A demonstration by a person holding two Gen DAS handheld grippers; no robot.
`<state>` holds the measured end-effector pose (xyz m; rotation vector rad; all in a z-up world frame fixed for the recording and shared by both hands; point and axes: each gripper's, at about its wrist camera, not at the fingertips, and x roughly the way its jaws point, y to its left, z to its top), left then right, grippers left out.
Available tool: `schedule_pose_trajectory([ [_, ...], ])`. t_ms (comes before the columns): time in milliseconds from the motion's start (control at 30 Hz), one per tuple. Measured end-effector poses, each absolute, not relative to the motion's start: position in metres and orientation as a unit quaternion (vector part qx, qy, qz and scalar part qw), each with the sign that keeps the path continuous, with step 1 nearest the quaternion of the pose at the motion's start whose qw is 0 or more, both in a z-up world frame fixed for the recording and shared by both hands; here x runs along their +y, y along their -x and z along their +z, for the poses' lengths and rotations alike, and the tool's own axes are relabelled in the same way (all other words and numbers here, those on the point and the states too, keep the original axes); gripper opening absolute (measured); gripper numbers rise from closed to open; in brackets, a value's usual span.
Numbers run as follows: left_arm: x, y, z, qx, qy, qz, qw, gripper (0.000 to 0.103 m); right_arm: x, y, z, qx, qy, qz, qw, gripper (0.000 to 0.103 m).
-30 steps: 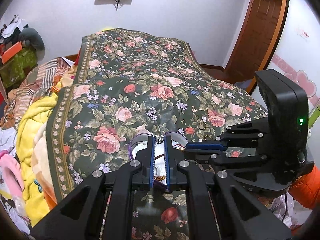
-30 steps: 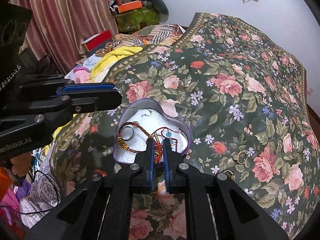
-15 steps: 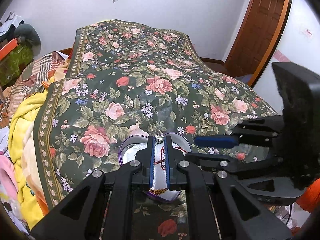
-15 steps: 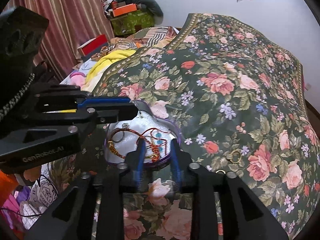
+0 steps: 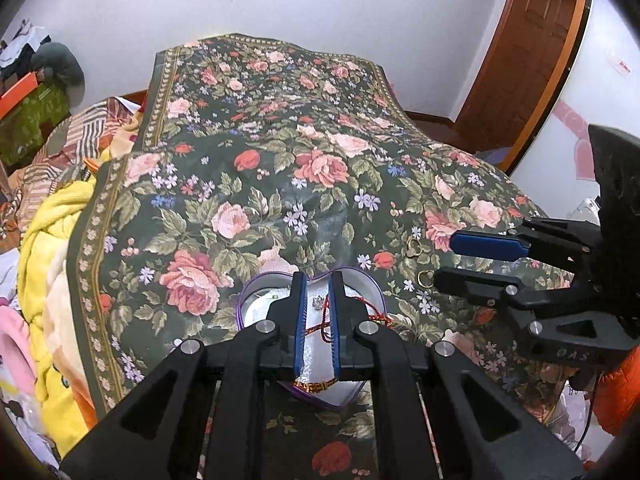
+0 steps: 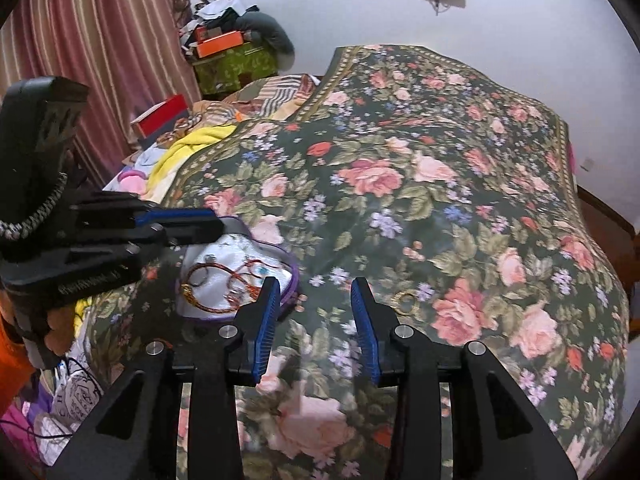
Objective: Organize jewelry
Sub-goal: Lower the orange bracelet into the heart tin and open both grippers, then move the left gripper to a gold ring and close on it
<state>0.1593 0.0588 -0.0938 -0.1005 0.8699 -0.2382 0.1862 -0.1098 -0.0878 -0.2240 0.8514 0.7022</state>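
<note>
My right claw (image 6: 316, 312) has nothing between its pads and its jaws are opening, pointed down at the bed (image 6: 460, 208). The next piece, a gold ring (image 6: 405, 302), lies on the bedspread just ahead and right of it, so I should swing right, widen the gap enough to straddle the ring, then come down squarely, since soft cloth lets a thin hoop sink. The heart-shaped box (image 6: 292, 276) with bracelets sits to the claw's left. My left claw (image 5: 318, 312) hovers over that box, nearly shut and holding nothing that I can see; it can steady the rim.
</note>
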Motion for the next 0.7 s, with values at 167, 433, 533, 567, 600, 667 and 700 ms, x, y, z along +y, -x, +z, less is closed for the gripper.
schedule_pose_trajectory([
  [167,0.058,-0.15,-0.085,0.414,0.046,-0.111,0.902,0.007,-0.125,-0.185,-0.085,0.404,0.099,0.318,0.852,0.033],
  [433,0.029,-0.129,-0.076,0.401,0.013,-0.121,0.908,0.007,-0.153,-0.176,-0.083,0.406,0.093,0.293,0.861,0.033],
  [533,0.013,-0.123,-0.077,0.399,0.006,-0.134,0.907,0.011,-0.164,-0.173,-0.084,0.408,0.089,0.284,0.863,0.034],
  [567,0.008,-0.122,-0.078,0.4,0.005,-0.139,0.906,0.014,-0.169,-0.172,-0.085,0.41,0.087,0.282,0.863,0.034],
  [600,0.003,-0.122,-0.078,0.401,0.006,-0.144,0.905,0.017,-0.174,-0.171,-0.085,0.411,0.084,0.28,0.863,0.034],
  [667,-0.008,-0.125,-0.082,0.406,0.006,-0.152,0.901,0.018,-0.18,-0.17,-0.086,0.413,0.082,0.276,0.864,0.034],
  [700,-0.015,-0.127,-0.084,0.409,0.006,-0.156,0.899,0.018,-0.184,-0.17,-0.087,0.413,0.081,0.274,0.864,0.034],
])
